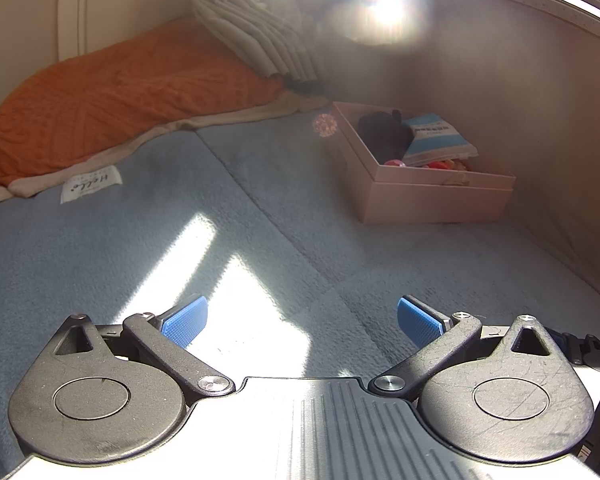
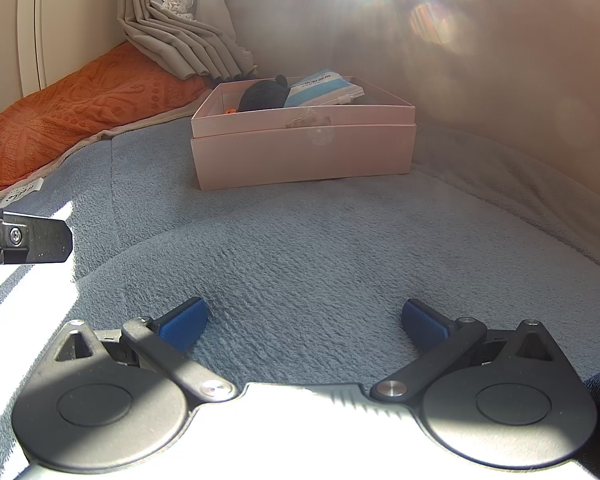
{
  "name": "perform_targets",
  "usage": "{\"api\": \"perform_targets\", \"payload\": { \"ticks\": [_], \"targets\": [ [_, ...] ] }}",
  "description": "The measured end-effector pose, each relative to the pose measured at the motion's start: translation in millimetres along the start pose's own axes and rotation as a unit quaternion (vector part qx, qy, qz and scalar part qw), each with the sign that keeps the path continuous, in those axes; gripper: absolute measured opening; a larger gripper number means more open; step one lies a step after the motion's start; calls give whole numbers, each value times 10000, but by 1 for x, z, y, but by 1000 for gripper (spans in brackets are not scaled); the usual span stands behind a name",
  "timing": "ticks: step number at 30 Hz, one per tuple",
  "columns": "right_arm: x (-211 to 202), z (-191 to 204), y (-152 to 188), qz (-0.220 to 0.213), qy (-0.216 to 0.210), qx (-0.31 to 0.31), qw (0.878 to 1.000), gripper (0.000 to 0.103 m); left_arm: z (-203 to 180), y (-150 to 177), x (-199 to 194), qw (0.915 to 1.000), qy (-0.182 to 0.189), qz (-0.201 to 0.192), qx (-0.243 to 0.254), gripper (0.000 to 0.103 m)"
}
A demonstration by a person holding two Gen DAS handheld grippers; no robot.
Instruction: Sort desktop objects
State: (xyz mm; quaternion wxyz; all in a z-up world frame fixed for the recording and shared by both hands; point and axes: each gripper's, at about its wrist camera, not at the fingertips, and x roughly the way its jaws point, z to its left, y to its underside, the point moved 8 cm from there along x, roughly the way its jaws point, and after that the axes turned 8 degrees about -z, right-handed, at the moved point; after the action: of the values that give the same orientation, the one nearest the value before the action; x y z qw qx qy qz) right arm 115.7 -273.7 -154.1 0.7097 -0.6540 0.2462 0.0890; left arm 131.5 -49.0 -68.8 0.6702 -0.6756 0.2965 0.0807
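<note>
A pale pink box [image 1: 440, 196] [image 2: 300, 152] stands on a blue-grey fleece blanket [image 1: 160, 248] [image 2: 320, 240]. Inside it lie a black soft object [image 1: 384, 132] [image 2: 264, 94], a blue-and-white packet [image 1: 436, 136] [image 2: 324, 88] and small red and orange items [image 1: 440, 165]. My left gripper [image 1: 302, 320] hovers low over the blanket, well short of the box, open and empty. My right gripper [image 2: 304, 320] is likewise open with nothing between its blue pads, facing the box's front wall. Part of the left gripper [image 2: 28, 240] shows at the right wrist view's left edge.
An orange textured cushion [image 1: 120, 96] [image 2: 80, 108] lies at the back left against a white wall. Grey pleated curtains [image 1: 260, 32] [image 2: 180, 36] hang behind it. A beige wall [image 1: 520, 100] [image 2: 480, 80] rises right behind the box. Strong sun glare washes the top of both views.
</note>
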Motion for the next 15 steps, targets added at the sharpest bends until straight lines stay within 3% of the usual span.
{"api": "perform_targets", "payload": {
  "ticks": [7,15],
  "targets": [
    [0,0,0,0,0,0,10000,103,5,1,1,9998,-208,0,50,103],
    [0,0,0,0,0,0,10000,103,-3,-3,-3,9994,-198,-75,278,103]
  ]
}}
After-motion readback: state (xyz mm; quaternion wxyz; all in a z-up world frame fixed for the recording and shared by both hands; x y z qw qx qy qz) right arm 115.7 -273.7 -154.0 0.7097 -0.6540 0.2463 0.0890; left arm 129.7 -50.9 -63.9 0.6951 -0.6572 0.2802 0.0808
